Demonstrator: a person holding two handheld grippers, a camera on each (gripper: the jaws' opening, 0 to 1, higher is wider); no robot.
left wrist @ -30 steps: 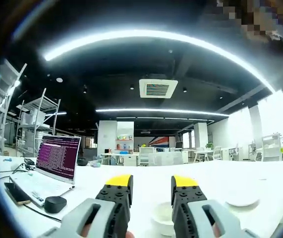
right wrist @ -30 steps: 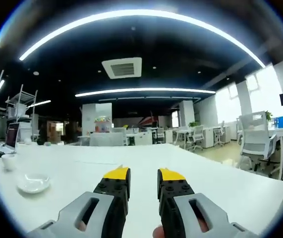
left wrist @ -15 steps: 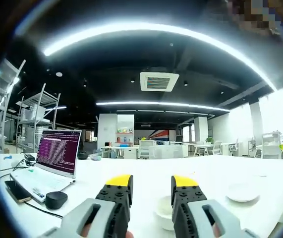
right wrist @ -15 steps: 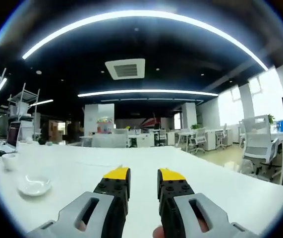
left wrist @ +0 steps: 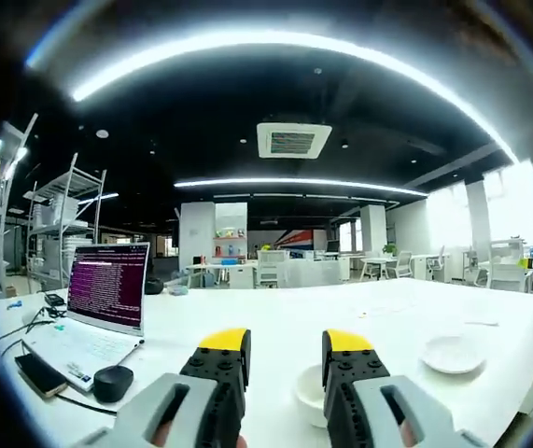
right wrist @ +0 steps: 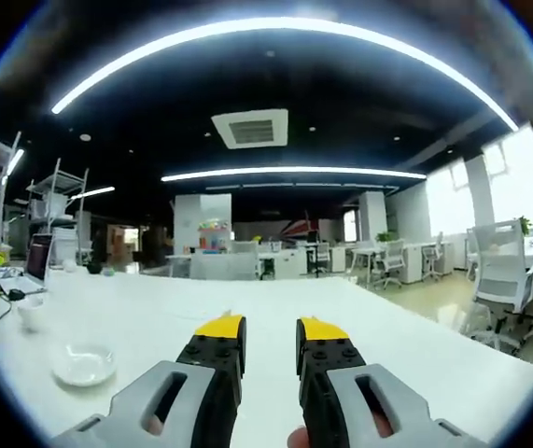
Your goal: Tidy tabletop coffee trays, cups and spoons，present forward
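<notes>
Left gripper (left wrist: 287, 343) is being held low over the white table (left wrist: 275, 322), jaws rising from the bottom centre of the left gripper view, parted with a clear gap, nothing being gripped. A white cup (left wrist: 310, 395) is being seen just behind the right jaw, lower centre, partly hidden by it. A white saucer (left wrist: 452, 354) is lying at lower right of that frame, apart from the cup. An open laptop (left wrist: 98, 308) with a lit purple screen is sitting at left, a dark mouse (left wrist: 113, 382) just below it and a phone (left wrist: 40, 374) at lower left. Spoons cannot be made out.

Right gripper (right wrist: 270, 329) is being held over the same table in the right gripper view, jaws at bottom centre, parted by a narrower gap, nothing between them. The saucer (right wrist: 83, 362) is being seen at lower left of this frame, the cup (right wrist: 32, 312) further left and higher, near the laptop (right wrist: 33, 266) at the left edge. Office chairs (right wrist: 501, 280) are standing at far right.
</notes>
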